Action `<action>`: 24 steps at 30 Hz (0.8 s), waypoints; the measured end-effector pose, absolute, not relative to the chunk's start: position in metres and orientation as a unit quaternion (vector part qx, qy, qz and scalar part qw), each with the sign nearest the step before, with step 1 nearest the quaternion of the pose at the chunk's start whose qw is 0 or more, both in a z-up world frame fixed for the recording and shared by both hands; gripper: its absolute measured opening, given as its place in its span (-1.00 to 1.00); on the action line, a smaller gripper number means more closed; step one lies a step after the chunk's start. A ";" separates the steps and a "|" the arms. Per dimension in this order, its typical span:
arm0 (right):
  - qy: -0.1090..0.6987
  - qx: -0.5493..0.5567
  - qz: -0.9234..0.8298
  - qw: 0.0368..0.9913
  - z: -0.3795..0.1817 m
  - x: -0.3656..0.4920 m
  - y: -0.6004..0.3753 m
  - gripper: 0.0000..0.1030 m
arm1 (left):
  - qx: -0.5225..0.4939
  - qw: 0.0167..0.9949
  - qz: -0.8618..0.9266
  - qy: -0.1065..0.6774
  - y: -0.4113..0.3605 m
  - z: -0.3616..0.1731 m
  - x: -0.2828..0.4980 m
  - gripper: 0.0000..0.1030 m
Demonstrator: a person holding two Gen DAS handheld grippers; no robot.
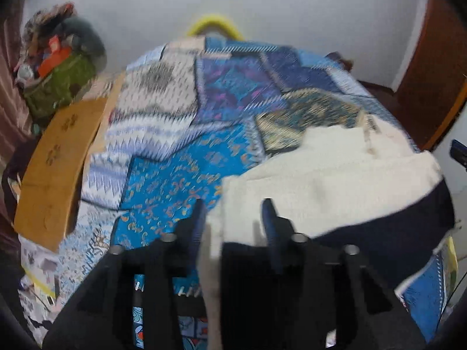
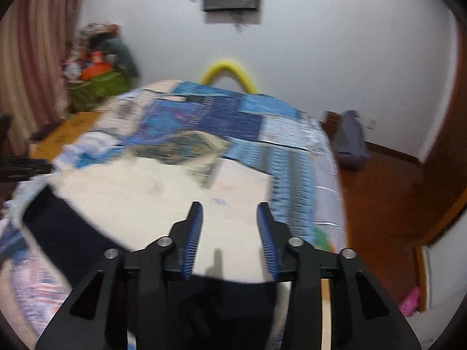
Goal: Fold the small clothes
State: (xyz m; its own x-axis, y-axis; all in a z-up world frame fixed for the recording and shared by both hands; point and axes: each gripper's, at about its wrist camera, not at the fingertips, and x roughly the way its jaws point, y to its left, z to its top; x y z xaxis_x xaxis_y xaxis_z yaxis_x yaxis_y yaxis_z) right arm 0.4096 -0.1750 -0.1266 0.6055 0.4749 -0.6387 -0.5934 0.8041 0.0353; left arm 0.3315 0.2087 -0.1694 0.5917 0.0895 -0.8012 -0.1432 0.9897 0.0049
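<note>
A cream garment (image 1: 329, 180) with a dark navy band (image 1: 388, 227) lies on a blue patchwork bedspread (image 1: 186, 134). My left gripper (image 1: 233, 213) is open over the garment's left edge, with nothing between its blue-padded fingers. In the right wrist view the same cream garment (image 2: 151, 192) with its navy band (image 2: 73, 230) spreads under my right gripper (image 2: 229, 213), which is open and empty above the cloth. Both views are motion-blurred.
A cardboard sheet (image 1: 55, 166) lies at the bed's left edge beside a green basket of clutter (image 1: 58, 78). A yellow hoop (image 2: 229, 74) stands behind the bed. Wooden floor (image 2: 385, 204) and a grey bag (image 2: 350, 140) are on the right.
</note>
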 end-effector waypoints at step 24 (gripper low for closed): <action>0.424 -0.145 0.307 0.839 -0.201 0.369 -0.163 0.15 | -0.011 0.878 0.033 0.477 0.182 -0.219 0.287 0.61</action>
State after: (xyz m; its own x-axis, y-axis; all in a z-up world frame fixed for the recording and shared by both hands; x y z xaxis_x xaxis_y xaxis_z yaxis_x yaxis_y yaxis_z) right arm 0.3693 -0.1630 -0.2013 0.4512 0.3929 -0.8013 -0.6387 0.7693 0.0176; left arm 0.2874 0.1824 -0.2191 0.5432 0.0482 -0.8382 -0.0692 0.9975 0.0125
